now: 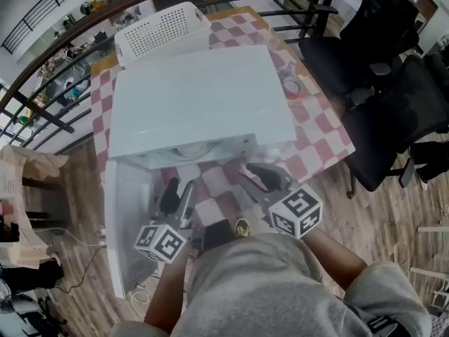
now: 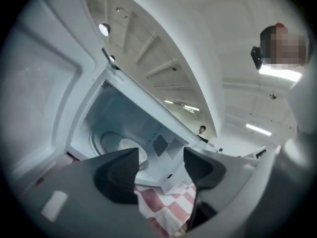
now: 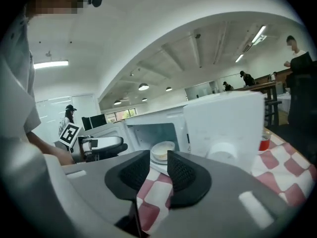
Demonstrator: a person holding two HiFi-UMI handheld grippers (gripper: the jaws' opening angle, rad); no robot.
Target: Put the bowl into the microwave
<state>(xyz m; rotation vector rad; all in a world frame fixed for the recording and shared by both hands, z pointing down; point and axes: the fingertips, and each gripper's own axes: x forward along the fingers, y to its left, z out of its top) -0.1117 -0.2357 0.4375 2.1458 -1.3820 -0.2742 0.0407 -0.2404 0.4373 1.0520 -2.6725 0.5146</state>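
Left gripper (image 2: 161, 165): jaws stood wide apart, gripping nothing.
Right gripper (image 3: 158, 170): jaws only narrowly apart, empty.
Bowl (image 3: 163, 149): pale, upright, inside the open microwave (image 1: 203, 97).

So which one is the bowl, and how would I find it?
Find the big white microwave on the red-and-white checked tablecloth, with its door swung open. Look inside: the bowl is the small, round, cream dish, the only loose thing in there.
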